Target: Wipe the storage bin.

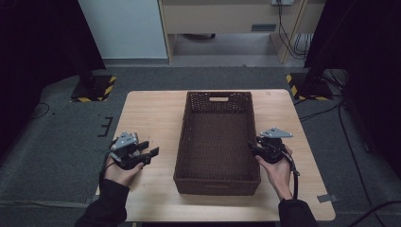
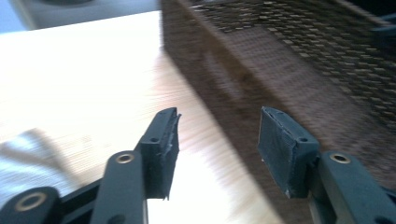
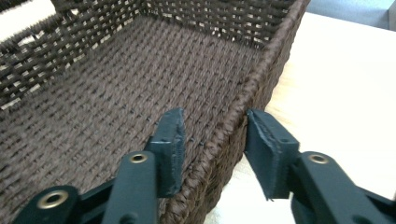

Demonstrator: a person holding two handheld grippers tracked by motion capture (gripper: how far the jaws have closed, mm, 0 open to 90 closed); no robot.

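A dark brown woven basket point(image 1: 182, 137) stands lengthwise on the middle of the wooden table point(image 1: 146, 109), with nothing inside it. My left gripper point(image 1: 150, 147) is held just left of the basket's near half and points at it. In the left gripper view its jaws point(image 2: 217, 135) stand open over bare table, with the basket's outer wall point(image 2: 224, 79) ahead. My right gripper point(image 1: 253, 145) is at the basket's right side. In the right gripper view its jaws point(image 3: 215, 116) straddle the basket's rim point(image 3: 261, 70), one pad point(image 3: 170, 144) inside and one outside, with a gap on the inner side.
The basket has a handle slot point(image 1: 218, 99) in its far wall. Bare wood lies on both sides of it. Around the table is grey floor, with black stands on yellow-striped bases point(image 1: 94, 87) at the far corners and cables point(image 1: 347, 137) on the right.
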